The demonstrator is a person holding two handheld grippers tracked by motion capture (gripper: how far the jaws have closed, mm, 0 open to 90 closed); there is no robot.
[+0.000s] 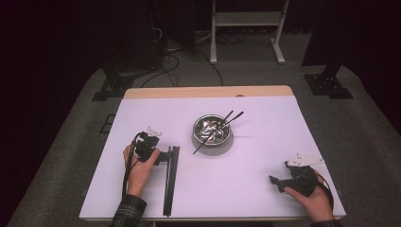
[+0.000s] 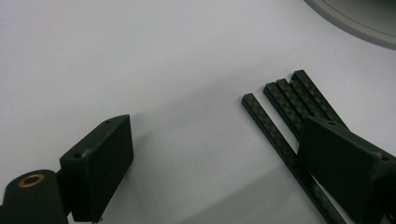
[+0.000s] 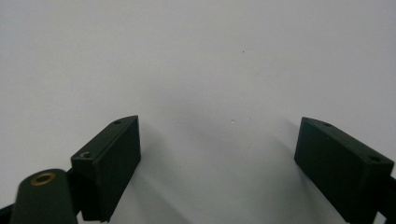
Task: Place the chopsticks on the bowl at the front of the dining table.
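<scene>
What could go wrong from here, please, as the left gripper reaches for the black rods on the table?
1. The left gripper is open, but the carbon-fibre rods lie under one jaw, not between the two; closing now would likely miss or catch one rod.
2. The rods lie flat and close together on the white table, so a grasp may scatter them.
3. The steel bowl, with chopsticks leaning out, stands nearby; a swung rod might tip it.
</scene>
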